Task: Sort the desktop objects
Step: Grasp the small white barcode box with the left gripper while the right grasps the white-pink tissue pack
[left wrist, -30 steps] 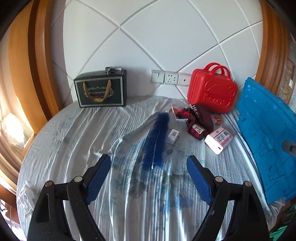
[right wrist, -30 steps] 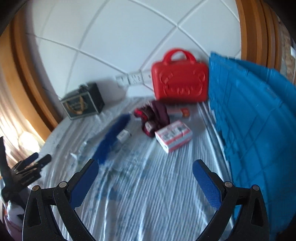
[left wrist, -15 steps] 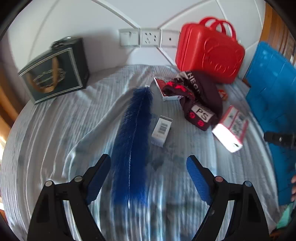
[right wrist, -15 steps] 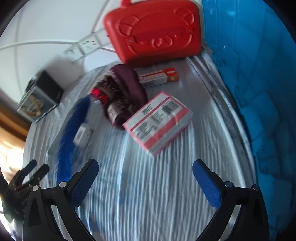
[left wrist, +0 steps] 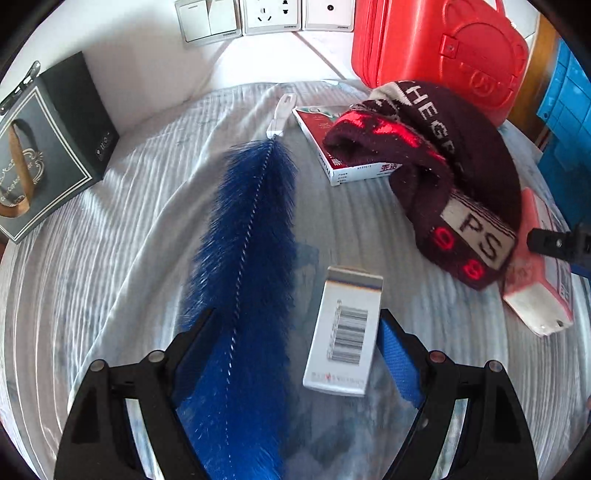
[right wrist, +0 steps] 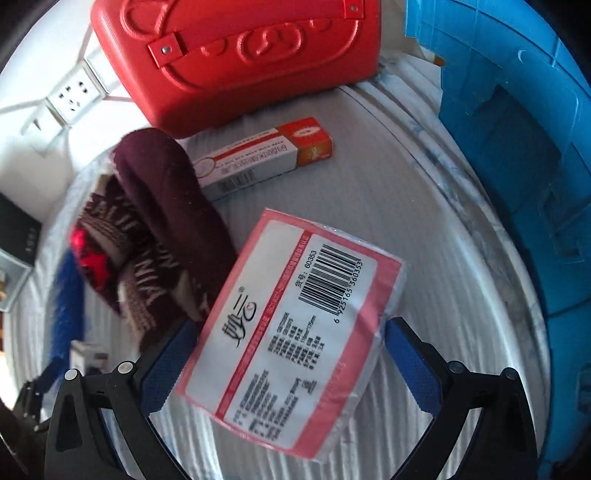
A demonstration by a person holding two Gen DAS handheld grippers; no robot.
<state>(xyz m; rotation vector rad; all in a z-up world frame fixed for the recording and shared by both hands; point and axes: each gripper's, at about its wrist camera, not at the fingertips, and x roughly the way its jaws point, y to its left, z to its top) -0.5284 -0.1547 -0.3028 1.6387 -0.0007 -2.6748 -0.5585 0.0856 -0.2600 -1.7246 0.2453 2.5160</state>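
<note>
Left gripper (left wrist: 295, 350) spread wide, gripping nothing. Between the fingers: blue brush (left wrist: 243, 258) on the left side, small box (left wrist: 341, 332) on the right, both flat on the cloth (left wrist: 110, 258). Right pad (left wrist: 400, 362) just beside the box edge; left finger partly buried in bristles. Contact hard to call from this angle, possibly touching. Brush handle (left wrist: 280, 118) points away toward the wall sockets (left wrist: 269, 14).

Right gripper (right wrist: 288, 369) also spread, nothing clamped. Pink pack (right wrist: 295, 332) lies between the fingers, skewed to them. Left pad (right wrist: 166, 369) near the pack's corner, right pad (right wrist: 413, 365) just clear of its side.

Outward: knit hat (right wrist: 159, 229) just beside the pack, draped over a red-and-white box (left wrist: 332, 147) in the left view. Tube carton (right wrist: 258, 158) behind the hat, in front of the red case (right wrist: 240, 55). Blue crate (right wrist: 517, 166) at the right edge of the table. Dark gift box (left wrist: 44, 147) far left against the wall.

Step, judged: approach done on both sides, pre-grasp, nothing sorted yet.

Next move needs:
- Right: rotate to square up with the pack, then close across its short side. Film wrap looks slick; grip firmly.
- Left: pick one target. Closing as is would catch brush and box together. Shift right for the box, or left to centre on the brush spine.
- Likely destination the blue crate; not certain.
</note>
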